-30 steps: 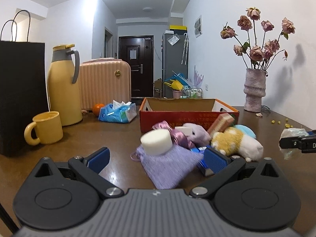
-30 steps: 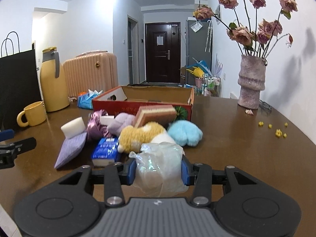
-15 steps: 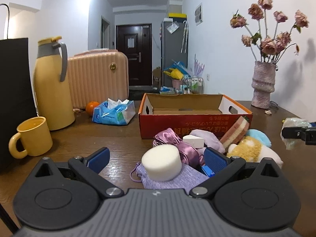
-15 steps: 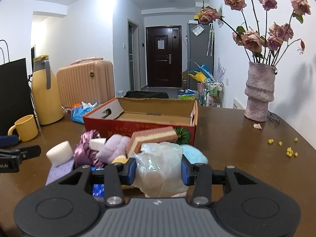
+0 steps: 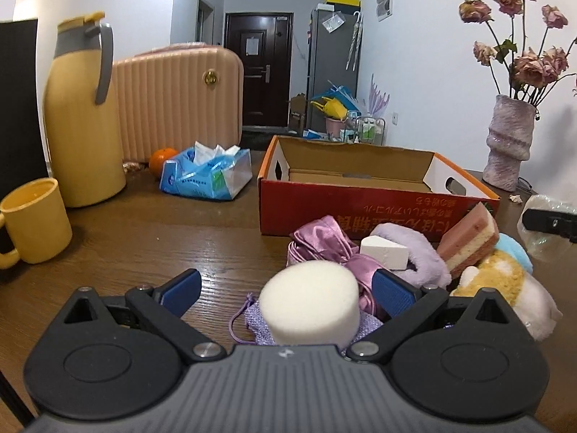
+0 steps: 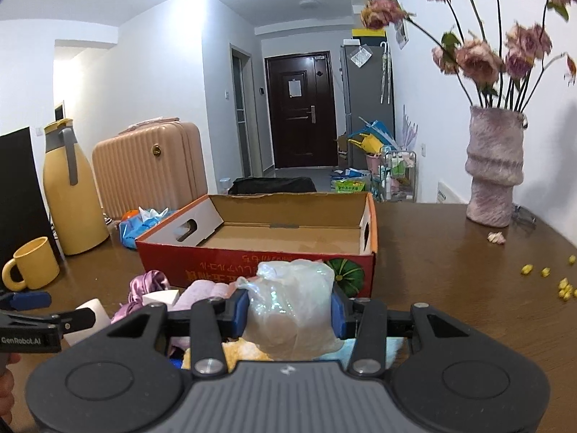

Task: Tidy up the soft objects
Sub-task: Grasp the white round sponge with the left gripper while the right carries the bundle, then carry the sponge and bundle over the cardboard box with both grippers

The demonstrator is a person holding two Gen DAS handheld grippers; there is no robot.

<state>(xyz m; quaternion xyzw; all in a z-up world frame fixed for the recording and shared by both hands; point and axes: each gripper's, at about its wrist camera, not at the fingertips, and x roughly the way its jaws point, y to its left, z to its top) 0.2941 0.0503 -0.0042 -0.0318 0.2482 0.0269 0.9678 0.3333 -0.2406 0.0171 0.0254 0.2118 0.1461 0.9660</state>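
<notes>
Translucent and crinkled, a clear plastic bag with something pale inside [image 6: 290, 308] sits pinched between the blue pads of the right tongs [image 6: 288, 310], which press on it from both sides; it is held off the table in front of the red side of the open red-and-orange cardboard box [image 6: 259, 241], above the pile of soft things. From the left wrist view the same bag [image 5: 541, 223] shows at the far right, clear of the pile. The left tongs [image 5: 286, 290] are spread wide, and a white round foam sponge [image 5: 310, 303] lies between their blue pads without either pad touching it; it rests on a small lilac knitted drawstring pouch [image 5: 259, 321]. Just beyond lie a shiny mauve satin pouch [image 5: 321, 240], a white wedge-shaped sponge [image 5: 384, 250] resting on a fluffy lilac plush piece [image 5: 422, 263], a pink-and-cream layered sponge [image 5: 468, 240] leaning tilted, a yellow-and-white plush toy [image 5: 505, 285] and a pale blue fluffy item [image 5: 515, 252] behind it. All of these crowd together on the dark brown wooden table [image 5: 144, 238], close to the box front. Farther left stand a yellow ceramic mug [image 5: 34, 220], a tall yellow thermos jug with a grey handle [image 5: 83, 115], a blue pack of tissues [image 5: 207, 175] and an orange fruit [image 5: 162, 158]. At the right is a textured mauve vase of dried pink roses [image 6: 494, 169].
</notes>
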